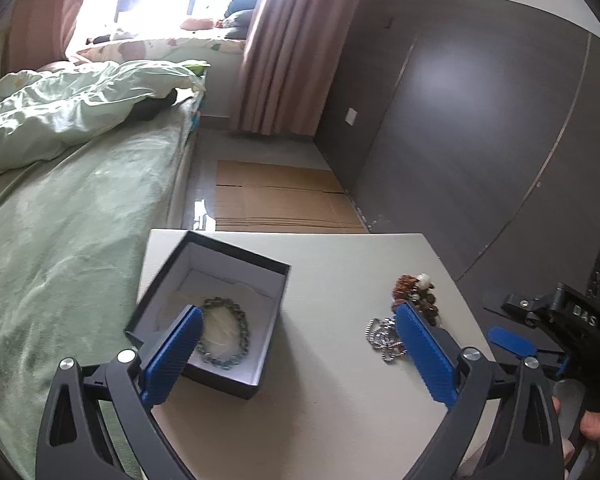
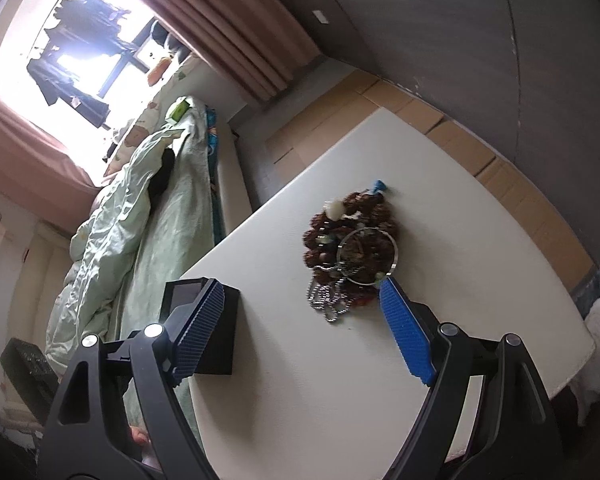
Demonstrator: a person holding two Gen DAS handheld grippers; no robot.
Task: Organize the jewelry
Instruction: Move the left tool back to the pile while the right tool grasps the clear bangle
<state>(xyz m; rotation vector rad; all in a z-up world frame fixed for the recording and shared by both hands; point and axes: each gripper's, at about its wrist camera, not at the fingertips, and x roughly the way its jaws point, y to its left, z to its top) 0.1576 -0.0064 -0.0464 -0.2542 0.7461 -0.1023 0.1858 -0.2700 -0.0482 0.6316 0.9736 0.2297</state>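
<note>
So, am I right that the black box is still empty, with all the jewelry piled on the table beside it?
Not quite: the black box already holds a green bead bracelet, as the left wrist view shows. The remaining jewelry pile does lie on the table beside it.

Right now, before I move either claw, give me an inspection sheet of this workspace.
Surface: pale rectangular tabletop, matte.
Job's things: open black cardboard box holding a grey-green beaded bracelet; pile of brown bead strands with a thin silver bangle on top; silver ball chain at its near edge.
Clutter: nothing seen.
Grippers: left claw open, empty; right claw open, empty.
Cables: nothing seen.
Surroundings: green-covered bed, pink curtain, flattened brown cardboard on the floor.
</note>
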